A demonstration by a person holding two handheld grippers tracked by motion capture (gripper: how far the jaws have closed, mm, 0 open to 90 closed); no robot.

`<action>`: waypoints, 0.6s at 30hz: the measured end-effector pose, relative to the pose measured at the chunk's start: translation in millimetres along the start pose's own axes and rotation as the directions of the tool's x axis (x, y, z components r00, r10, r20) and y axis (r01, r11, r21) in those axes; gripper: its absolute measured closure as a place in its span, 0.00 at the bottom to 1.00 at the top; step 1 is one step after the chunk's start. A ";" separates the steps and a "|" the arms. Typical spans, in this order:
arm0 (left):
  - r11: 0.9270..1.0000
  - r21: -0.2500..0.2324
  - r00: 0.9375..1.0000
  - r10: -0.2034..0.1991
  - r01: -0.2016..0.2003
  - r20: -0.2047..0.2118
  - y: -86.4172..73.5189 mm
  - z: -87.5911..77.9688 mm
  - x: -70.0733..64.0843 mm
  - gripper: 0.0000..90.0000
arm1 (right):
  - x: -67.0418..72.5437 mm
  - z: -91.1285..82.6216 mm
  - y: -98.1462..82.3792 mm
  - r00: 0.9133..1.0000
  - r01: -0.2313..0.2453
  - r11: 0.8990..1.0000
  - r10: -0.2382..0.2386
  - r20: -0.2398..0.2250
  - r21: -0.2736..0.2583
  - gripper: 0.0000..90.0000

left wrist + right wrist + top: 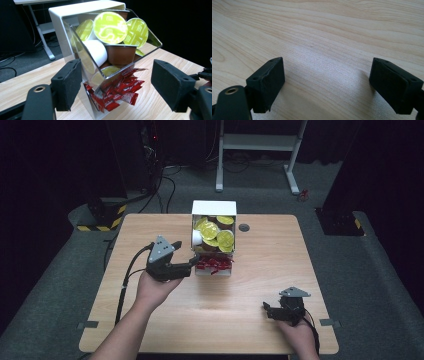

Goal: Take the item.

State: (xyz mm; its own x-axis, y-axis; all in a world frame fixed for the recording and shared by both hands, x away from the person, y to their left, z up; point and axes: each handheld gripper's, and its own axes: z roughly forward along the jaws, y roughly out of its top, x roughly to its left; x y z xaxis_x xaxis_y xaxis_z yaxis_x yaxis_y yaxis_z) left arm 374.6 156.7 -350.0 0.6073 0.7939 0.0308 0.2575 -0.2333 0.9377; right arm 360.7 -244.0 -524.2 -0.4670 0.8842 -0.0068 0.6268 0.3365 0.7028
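Two sets of tongs are at work here, both with jaws spread apart and nothing between them. The left tongs [191, 264] hover just beside the white dispenser box [214, 208], which stands on the counter [260, 285] toward its far edge, and they point at its lower opening. The right tongs [266, 310] rest low over bare wood, well apart from the box, toward the near edge.

The step in hand looks like a reach for the red sachets [120, 90] under the box's clear bin. To do it well, keep the jaws wide, come in level, and close on one sachet without nudging the box.

Counted: one box; at least five green-lidded capsules [110, 27] plus one white capsule [96, 51]; the sachets are too heaped to count.
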 end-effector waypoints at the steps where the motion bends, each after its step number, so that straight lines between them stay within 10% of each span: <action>1: 1.000 -0.002 1.000 -0.001 0.001 0.000 1.1 1.0 -0.3 0.28 | 0.0 0.0 0.0 1.000 0.000 1.000 0.000 0.000 0.000 0.14; 18: 1.000 -0.007 1.000 0.008 -0.008 0.010 17.9 19.0 -1.1 0.28 | 0.0 -0.1 -0.1 1.000 0.004 1.000 -0.004 -0.003 0.001 0.14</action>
State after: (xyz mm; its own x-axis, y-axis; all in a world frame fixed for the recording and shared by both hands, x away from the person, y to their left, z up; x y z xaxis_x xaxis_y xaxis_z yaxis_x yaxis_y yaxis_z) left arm 392.9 140.9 -339.9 0.6166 0.7865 0.0350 0.2477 -0.2360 0.9397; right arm 360.6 -244.1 -524.2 -0.4717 0.8817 -0.0073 0.6254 0.3404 0.7021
